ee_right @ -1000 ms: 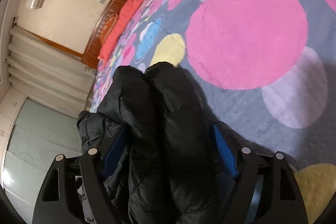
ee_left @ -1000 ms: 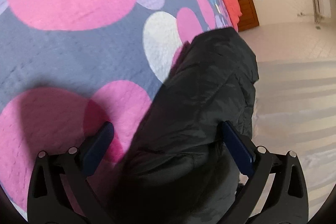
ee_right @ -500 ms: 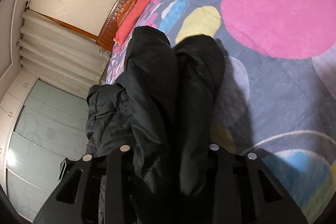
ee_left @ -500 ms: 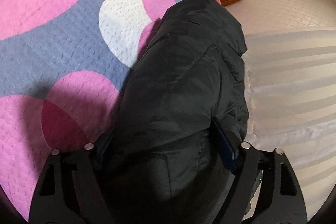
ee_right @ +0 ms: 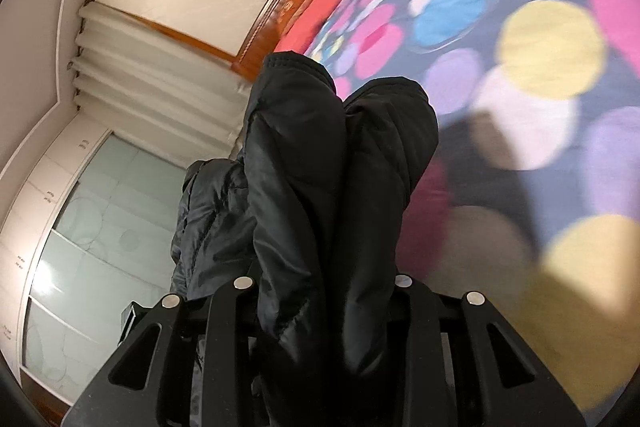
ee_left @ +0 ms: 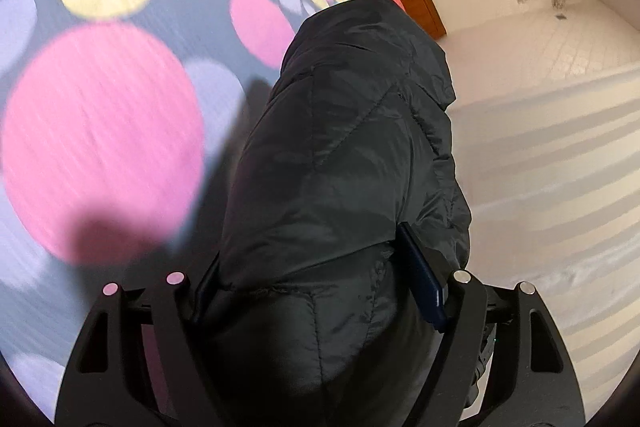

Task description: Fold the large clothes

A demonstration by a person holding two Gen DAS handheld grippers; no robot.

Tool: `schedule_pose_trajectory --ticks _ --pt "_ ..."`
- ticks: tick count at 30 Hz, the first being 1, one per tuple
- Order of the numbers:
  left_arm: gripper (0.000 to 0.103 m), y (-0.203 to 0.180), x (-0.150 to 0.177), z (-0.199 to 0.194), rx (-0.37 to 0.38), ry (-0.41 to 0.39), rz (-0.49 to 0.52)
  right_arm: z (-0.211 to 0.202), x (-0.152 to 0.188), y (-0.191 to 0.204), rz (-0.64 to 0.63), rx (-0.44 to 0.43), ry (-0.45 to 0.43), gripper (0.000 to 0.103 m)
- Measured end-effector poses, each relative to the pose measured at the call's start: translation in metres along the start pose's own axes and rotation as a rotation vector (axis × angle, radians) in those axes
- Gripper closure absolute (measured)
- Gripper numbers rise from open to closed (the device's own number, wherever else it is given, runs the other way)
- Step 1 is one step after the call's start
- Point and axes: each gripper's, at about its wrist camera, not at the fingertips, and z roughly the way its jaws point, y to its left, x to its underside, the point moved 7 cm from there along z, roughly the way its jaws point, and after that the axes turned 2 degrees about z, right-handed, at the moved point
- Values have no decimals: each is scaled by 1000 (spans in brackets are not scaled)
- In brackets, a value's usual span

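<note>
Both tongs, left (ee_left: 316, 291) and right (ee_right: 324, 291), clamped around black jacket (ee_left: 344, 155).

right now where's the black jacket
In both wrist views the black jacket is clamped in the left gripper and right gripper, above the dotted bedspread.

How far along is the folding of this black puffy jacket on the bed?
Done: the black jacket is gathered into a thick bundle. In hand: the left claw and the right claw both grip it above the dotted bedspread. Left: laying it down and finishing the fold.
</note>
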Motion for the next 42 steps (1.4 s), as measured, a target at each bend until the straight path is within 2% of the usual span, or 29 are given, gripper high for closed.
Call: schedule_pose_trajectory --ticks 4,7,13,21,25,29,36,42 --pt "27 20 -33 -9 -23 -37 -14 38 1 16 -10 -17 32 72" --pt "27 40 -46 -7 -51 -41 -33 63 6 18 -5 -6 68 72" --pt "27 76 -46 5 -92 -27 -94 80 13 -7 24 33 107 72" --pt "23 80 -51 4 -112 -36 -71 85 3 -5 13 52 113 71" --pt "22 81 -51 1 -114 -31 -61 76 5 -3 -34 94 113 60" --pt "17 83 -54 -5 -117 -38 -59 67 8 -5 -55 111 104 38" --pt "8 79 -27 -33 -91 -23 11 34 29 -6 -108 128 101 30" --pt "2 98 -2 -30 -16 10 -71 24 51 -17 -106 147 116 24"
